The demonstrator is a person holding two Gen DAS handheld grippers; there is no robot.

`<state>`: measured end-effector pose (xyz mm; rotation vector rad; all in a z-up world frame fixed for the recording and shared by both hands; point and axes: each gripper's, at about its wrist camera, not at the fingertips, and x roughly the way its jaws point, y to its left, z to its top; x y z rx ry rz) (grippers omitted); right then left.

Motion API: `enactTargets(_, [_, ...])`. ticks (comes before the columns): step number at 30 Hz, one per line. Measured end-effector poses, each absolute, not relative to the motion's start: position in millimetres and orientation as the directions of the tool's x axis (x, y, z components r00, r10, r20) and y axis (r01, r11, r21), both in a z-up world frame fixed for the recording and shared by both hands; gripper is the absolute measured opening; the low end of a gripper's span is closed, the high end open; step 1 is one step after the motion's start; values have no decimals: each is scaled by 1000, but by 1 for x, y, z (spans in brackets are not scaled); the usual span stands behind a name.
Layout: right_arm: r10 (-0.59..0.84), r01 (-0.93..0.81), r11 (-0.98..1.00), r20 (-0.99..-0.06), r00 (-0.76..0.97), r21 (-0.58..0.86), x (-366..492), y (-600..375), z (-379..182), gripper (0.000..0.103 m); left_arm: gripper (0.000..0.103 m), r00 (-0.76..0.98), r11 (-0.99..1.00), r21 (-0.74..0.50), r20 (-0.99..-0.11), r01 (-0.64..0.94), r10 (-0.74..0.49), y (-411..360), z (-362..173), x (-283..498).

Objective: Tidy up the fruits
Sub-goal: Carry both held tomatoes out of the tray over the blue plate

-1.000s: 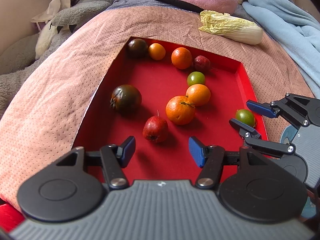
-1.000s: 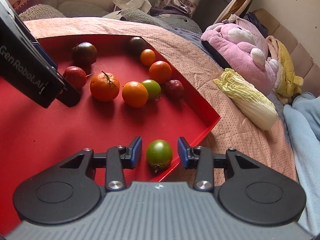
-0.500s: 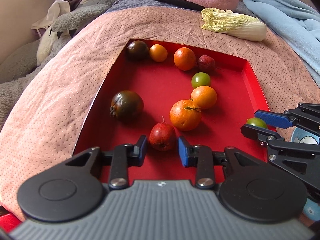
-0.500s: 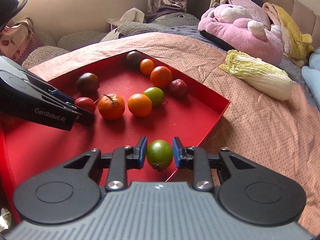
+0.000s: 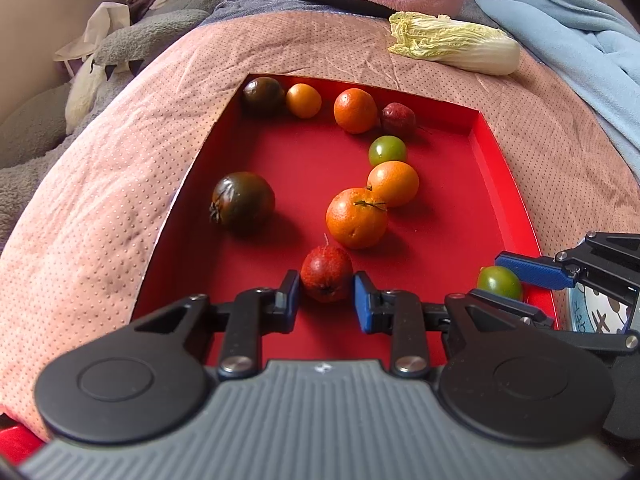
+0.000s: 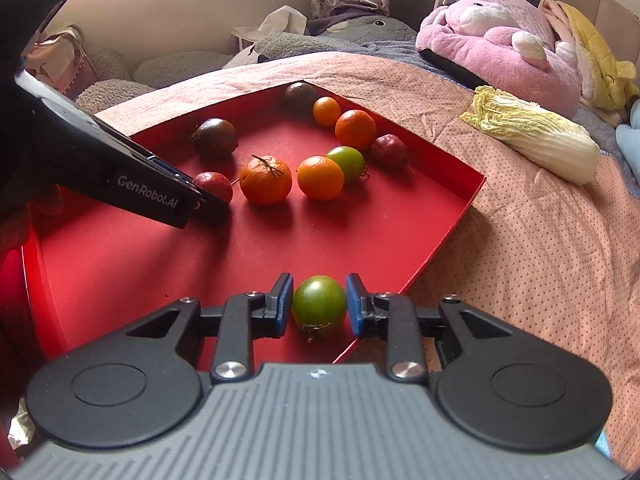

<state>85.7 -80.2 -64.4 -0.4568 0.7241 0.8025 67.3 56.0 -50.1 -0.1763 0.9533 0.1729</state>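
A shallow red tray (image 5: 500, 184) lies on a pink blanket and holds several fruits. My left gripper (image 5: 326, 294) is shut on a small red fruit (image 5: 326, 272) near the tray's front. My right gripper (image 6: 318, 304) is shut on a green tomato (image 6: 319, 300) at the tray's near right edge; the tomato also shows in the left wrist view (image 5: 500, 282). Beyond the red fruit lie a stemmed orange (image 5: 356, 218), a second orange (image 5: 393, 183), another green tomato (image 5: 387, 151) and a dark tomato (image 5: 243, 200). A dark tomato, two oranges and a dark red fruit line the far wall.
A napa cabbage (image 5: 456, 42) lies on the blanket beyond the tray. A pink plush toy (image 6: 500, 36) and a blue blanket (image 5: 580, 32) are behind it. Grey plush toys (image 5: 152, 36) sit at the far left. A patterned plate edge (image 5: 600, 312) shows at right.
My left gripper moved forward and closed on the red fruit. My right gripper closed on the green tomato, and its view swung to the left.
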Motion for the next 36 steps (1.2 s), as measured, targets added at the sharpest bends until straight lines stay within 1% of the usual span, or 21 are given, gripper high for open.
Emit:
enactTargets(3, [471,-796,590,-745,473,-132,79,-77,-66,34,33,566,974,-59,-820,-218,78,54,-50,67])
enactTargets(10, [477,-795,596,-747,463,-113,79,-79,-64,33,33,567,976,-49,-819,-213,83,52,-50,65])
enactTargets(17, [538,-744,666,-720,438,45,80,-98,-51,33,32,578,975,-69,-813,-213,69,52,-47,61])
enactTargets(25, [617,-691,690,-673,407,214,71,-129,-33,33,32,606,975,-83,-793,-208,62,48,-39,52])
enactTargets(36, [643,-680,689,-645,414,251,51,-161,-22,33,32,655,981,-93,-754,-170,42,31,-25,34])
